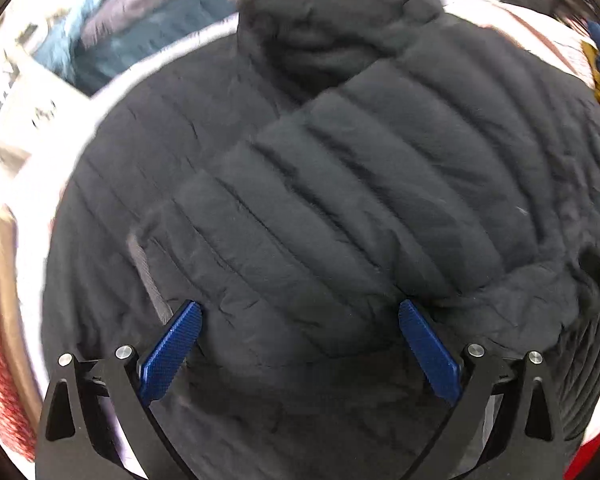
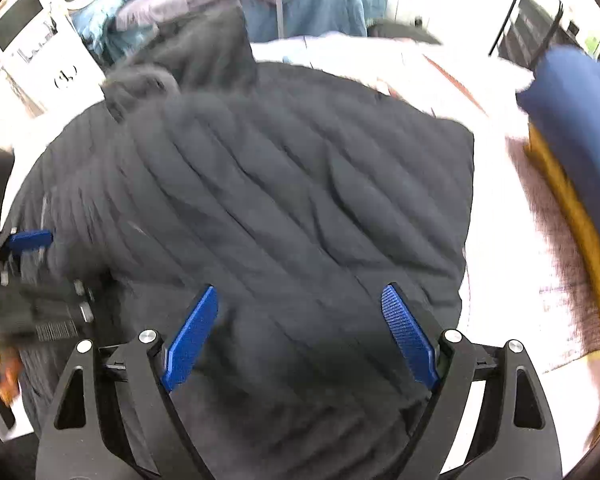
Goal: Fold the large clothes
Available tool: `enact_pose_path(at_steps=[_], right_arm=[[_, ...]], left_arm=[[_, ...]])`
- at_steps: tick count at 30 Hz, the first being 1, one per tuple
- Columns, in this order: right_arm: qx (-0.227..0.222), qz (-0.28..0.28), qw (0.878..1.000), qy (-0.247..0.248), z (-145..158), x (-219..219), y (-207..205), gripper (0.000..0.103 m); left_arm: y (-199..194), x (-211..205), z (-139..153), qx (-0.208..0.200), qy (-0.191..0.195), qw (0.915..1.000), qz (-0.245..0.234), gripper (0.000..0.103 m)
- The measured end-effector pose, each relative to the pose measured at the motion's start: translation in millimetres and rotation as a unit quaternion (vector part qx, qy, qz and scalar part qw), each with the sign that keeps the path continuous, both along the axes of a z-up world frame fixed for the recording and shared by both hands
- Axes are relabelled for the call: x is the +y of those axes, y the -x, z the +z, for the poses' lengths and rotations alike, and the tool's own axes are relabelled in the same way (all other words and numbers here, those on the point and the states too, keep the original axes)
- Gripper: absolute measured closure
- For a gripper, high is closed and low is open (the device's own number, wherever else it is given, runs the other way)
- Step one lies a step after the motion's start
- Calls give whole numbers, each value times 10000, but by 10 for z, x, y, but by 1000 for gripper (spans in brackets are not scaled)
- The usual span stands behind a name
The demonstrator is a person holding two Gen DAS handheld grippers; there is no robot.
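Note:
A dark quilted puffer jacket [image 1: 340, 200] lies spread on a white surface, with a sleeve [image 1: 332, 216] folded diagonally across its body and its hood [image 1: 324, 28] at the far end. My left gripper [image 1: 300, 312] is open just above the jacket's near part, holding nothing. The right wrist view shows the same jacket [image 2: 280, 208] filling the middle. My right gripper [image 2: 300, 296] is open above it and empty. The left gripper [image 2: 30, 238] also shows at the left edge of the right wrist view, over the jacket's side.
A teal and purple pile of clothes [image 2: 300, 4] lies beyond the hood. A blue and mustard garment [image 2: 572, 152] sits at the right on the white surface [image 2: 496, 248]. A red knitted fabric [image 1: 0, 344] lies at the left. A white cabinet [image 2: 40, 52] stands at the far left.

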State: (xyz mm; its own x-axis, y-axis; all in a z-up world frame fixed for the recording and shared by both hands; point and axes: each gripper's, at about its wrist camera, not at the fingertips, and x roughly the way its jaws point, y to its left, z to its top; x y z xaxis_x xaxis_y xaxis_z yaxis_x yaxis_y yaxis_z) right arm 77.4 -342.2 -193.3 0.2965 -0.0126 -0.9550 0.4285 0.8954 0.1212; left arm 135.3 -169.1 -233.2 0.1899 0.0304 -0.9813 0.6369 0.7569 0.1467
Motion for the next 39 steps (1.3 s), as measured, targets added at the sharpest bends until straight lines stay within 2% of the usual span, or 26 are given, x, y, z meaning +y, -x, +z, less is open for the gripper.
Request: enact_pose_path(at_steps=[3,5,9,12,17,21,23,25,27,29,33,35,37,39], right_arm=[[183,629,9971,384,-147,152,27,19],[346,759,9950,542,-230,223,-44,17],[538,505,9965,395,-362,206,-188,7],[708,497,9943,629,-420,274,-276,6],[631,466,9941,743,-409,359,-250,6],[619,186,9949,770,-249,447,-115,6],[286,-167,9963,795,-74,450,10,6],[-81,-468,9965,692,99,491,151,6],[-194,-519,9969,562,190,584,249,6],[-219,-419,9978,471,214,718,313,6],[-155,-49,9992,365,181,1008,504,6],[-117,56,9995,273,173,1059,550,6],[-81,161,9995,274,180,1171,639,6],[-22,267,9992,300,169,1257,707,6]], left_arm=[[-90,-40,-123,213,-48,9998,14,5],[-99,-114,-177,214,-193,9996,-77,5],[-132,-192,-245,209,-260,9994,-41,5],[-122,-187,-260,189,-211,9996,-10,5],[23,-19,-183,131,-19,9999,14,5],[134,245,93,-353,373,9985,191,6],[219,414,265,-588,738,9948,384,6],[265,604,374,-550,1046,9908,664,6],[308,830,439,-397,1316,9863,913,7],[369,1062,481,-403,1399,9832,1105,7],[398,1674,497,-524,1326,9783,1504,7],[414,2112,507,-654,1191,9729,1874,7],[433,2589,490,-769,1052,9623,2389,7],[485,3112,462,-840,940,9477,2932,8]])
